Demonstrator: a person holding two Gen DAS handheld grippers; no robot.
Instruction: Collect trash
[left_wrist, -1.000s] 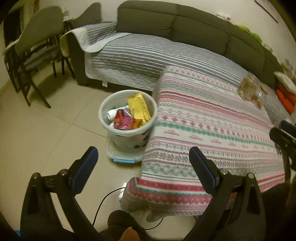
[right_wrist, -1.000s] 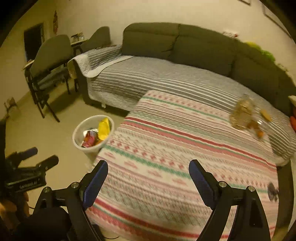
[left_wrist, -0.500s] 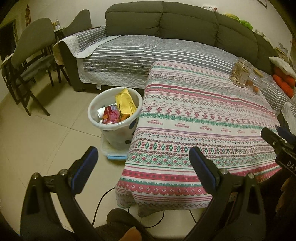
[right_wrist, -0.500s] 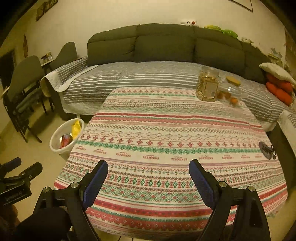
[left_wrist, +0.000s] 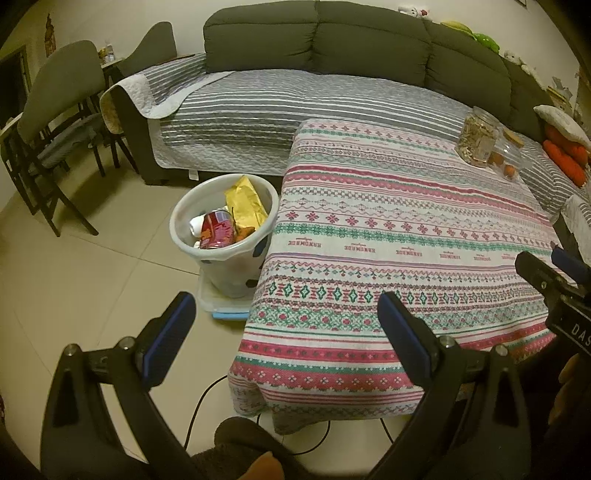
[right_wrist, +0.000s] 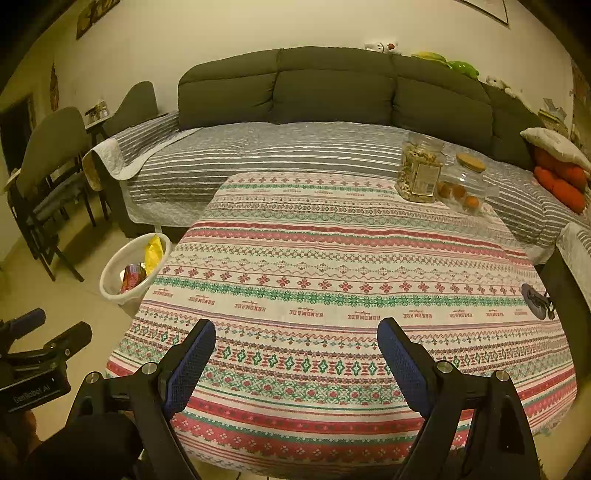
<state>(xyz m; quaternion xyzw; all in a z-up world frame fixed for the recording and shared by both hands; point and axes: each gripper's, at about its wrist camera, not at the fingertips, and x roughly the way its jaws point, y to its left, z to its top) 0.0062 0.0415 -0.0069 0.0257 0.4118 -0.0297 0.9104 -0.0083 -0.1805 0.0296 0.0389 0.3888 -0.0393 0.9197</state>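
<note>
A white trash bin (left_wrist: 184, 218) stands on the floor at the table's left side, holding a yellow bag (left_wrist: 245, 201), a red wrapper (left_wrist: 218, 230) and other scraps; it also shows in the right wrist view (right_wrist: 110, 273). My left gripper (left_wrist: 286, 314) is open and empty, held over the table's near left corner. My right gripper (right_wrist: 295, 341) is open and empty above the table's near edge. The patterned tablecloth (right_wrist: 332, 266) shows no loose trash.
A jar of snacks (right_wrist: 419, 171) and a lidded jar with orange fruit (right_wrist: 465, 188) stand at the table's far right. A small dark object (right_wrist: 535, 299) lies at the right edge. A grey sofa (right_wrist: 295, 147) runs behind; chairs (left_wrist: 48, 122) at left. Cables (left_wrist: 207, 413) lie on the floor.
Both grippers have pulled back from the bin and swung right toward the table, so more of the tabletop shows. Both stay open and empty.
</note>
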